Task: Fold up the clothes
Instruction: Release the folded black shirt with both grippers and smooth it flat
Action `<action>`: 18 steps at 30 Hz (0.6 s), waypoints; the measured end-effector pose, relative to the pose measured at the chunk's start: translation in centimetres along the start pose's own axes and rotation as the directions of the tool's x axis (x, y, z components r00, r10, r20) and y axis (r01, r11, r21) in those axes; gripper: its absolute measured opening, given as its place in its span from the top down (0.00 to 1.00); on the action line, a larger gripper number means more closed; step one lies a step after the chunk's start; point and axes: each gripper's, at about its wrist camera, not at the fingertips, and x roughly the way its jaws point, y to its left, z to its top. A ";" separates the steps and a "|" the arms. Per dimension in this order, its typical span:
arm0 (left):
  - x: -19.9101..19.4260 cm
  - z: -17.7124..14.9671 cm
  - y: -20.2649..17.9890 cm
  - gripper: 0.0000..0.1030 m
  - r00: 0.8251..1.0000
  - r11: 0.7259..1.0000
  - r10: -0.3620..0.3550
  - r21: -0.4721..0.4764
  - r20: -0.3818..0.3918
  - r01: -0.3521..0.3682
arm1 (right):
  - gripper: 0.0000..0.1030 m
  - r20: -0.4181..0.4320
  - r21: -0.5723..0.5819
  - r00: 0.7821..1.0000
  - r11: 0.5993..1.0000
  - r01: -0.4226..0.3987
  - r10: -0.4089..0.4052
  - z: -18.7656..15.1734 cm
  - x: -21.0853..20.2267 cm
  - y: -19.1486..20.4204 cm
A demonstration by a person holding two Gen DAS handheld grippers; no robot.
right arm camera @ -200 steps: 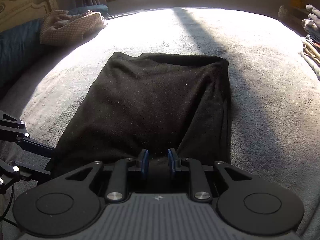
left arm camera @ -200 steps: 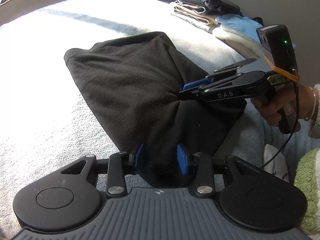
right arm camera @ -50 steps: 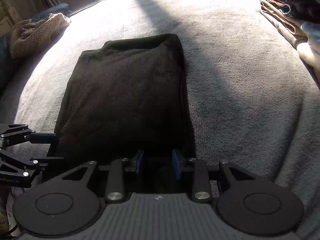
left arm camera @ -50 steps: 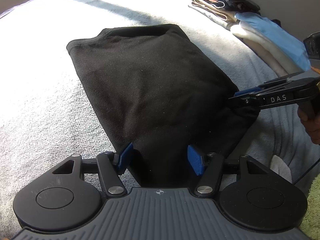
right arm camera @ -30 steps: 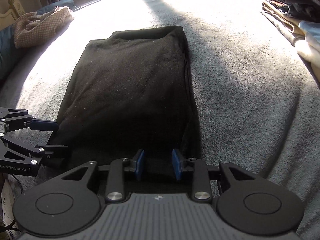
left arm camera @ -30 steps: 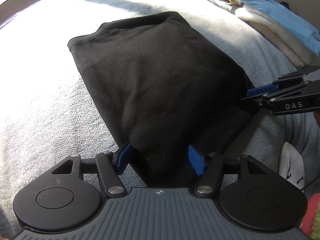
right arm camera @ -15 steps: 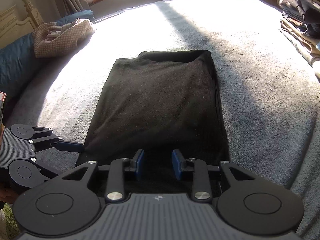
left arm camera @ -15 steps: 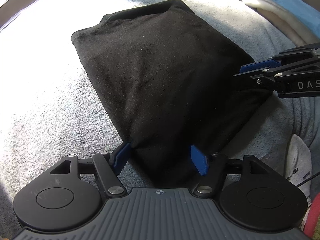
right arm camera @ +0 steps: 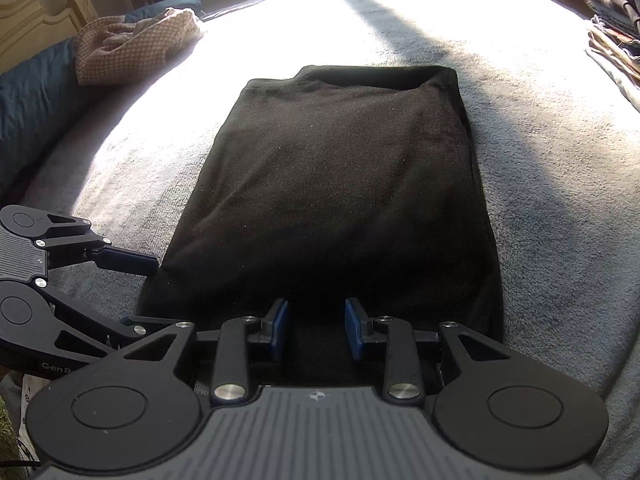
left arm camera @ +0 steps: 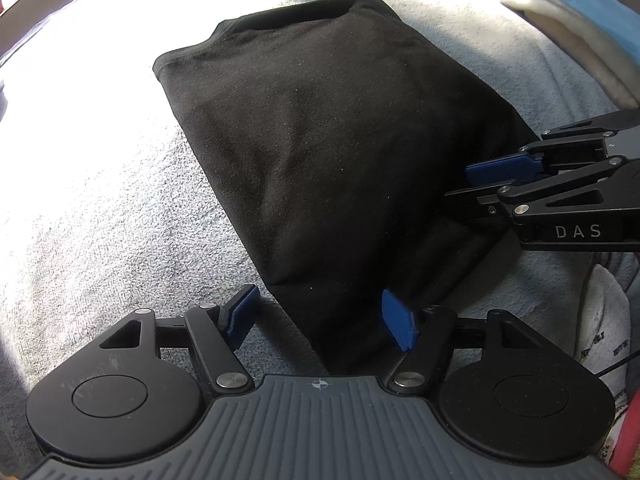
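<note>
a black garment point(right arm camera: 340, 200) lies flat on a pale grey bedspread point(right arm camera: 540, 160), already folded into a tidy oblong with its long sides tucked under, its near hem at the two hand-held grippers. the left gripper point(left arm camera: 320, 316) stands with its blue pads spread wide either side of the near left corner, the left pad clear of the cloth and the right one beside it, so the corner looks let go. the right gripper point(right arm camera: 316, 326) has its pads part-way apart over the near edge of the cloth; from these views one cannot tell whether they pinch the fabric or merely straddle it. a stack of folded clothes point(left arm camera: 580, 20) waits at the right edge of the bed and a crumpled checked cloth point(right arm camera: 136, 44) lies near the headboard, suggesting some pieces are finished and at least one remains. this garment probably needs one more fold end to end before it joins the stack.
</note>
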 end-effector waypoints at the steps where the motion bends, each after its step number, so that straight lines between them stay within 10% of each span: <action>1: 0.0 0.0 0.0 0.34 1.000 1.000 0.002 0.001 -0.001 -0.002 | 0.68 0.000 -0.002 1.000 1.000 0.002 -0.002 -0.1 0.0 0.1; 18: -0.9 -0.3 0.7 0.34 0.998 0.998 0.062 0.002 0.002 -0.062 | 0.66 0.012 -0.072 0.999 0.996 0.047 -0.046 -0.8 0.1 1.2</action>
